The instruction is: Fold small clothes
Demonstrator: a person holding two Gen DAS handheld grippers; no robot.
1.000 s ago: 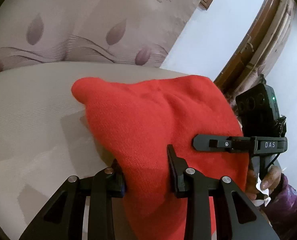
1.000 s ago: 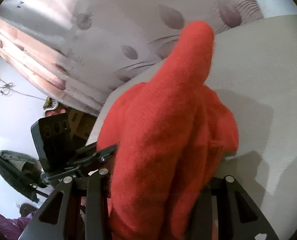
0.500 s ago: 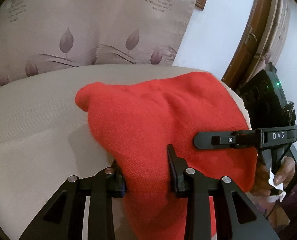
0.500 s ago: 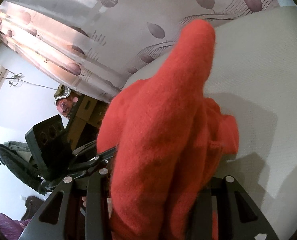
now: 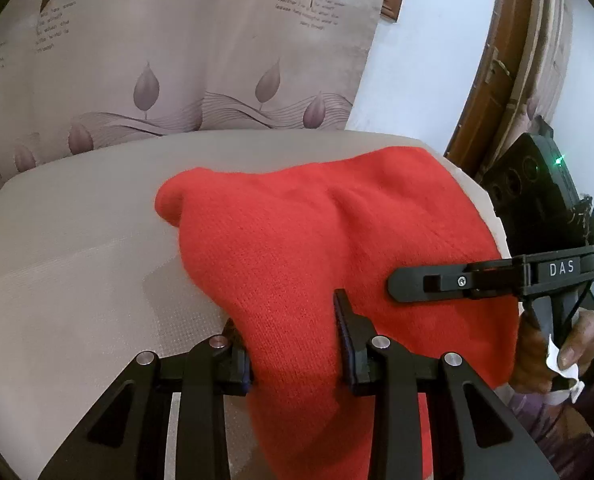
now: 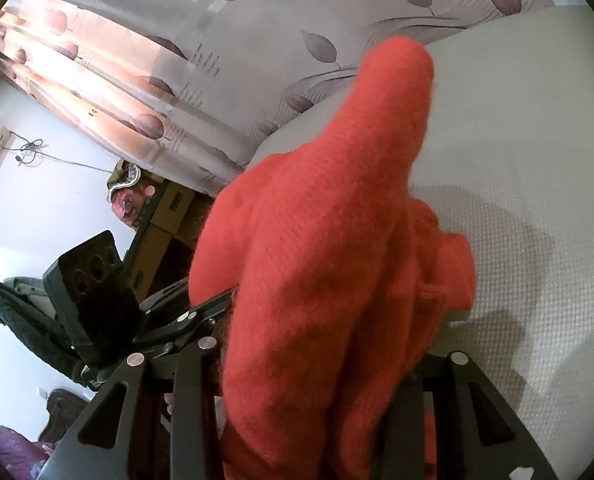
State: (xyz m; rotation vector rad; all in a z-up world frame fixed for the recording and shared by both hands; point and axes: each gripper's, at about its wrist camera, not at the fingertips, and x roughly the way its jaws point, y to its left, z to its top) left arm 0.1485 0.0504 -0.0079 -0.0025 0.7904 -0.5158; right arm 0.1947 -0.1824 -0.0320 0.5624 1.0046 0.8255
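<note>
The red knitted garment [image 5: 337, 248] is off the surface [image 5: 77, 264] for most of its length: it hangs in a bunched, draped mass between the two grippers, and only its far tip, a rounded end that may be a sleeve or a corner, reaches out over the pale textured surface in both views. The left gripper [image 5: 293, 344] has its fingers [image 5: 347, 344] closed in on a thick gather of the knit, which fills the gap between them and spills down below. The right gripper [image 6: 317, 392] is nearly buried in the same cloth; the fabric runs between its fingers and appears clamped there, though the fingertips themselves are hidden under it. Seen from the left wrist, the right gripper's side finger lies flat against the cloth. As a judgement, the fold is at an early stage: no clean crease or squared edge shows, the garment is lumpy and uneven, and it has yet to be laid flat, folded over and smoothed. No basket, box or other container for finished clothes appears in either view, so nothing can be said of contents. Behind the surface hangs a curtain [image 5: 217, 60] printed with leaves.
</note>
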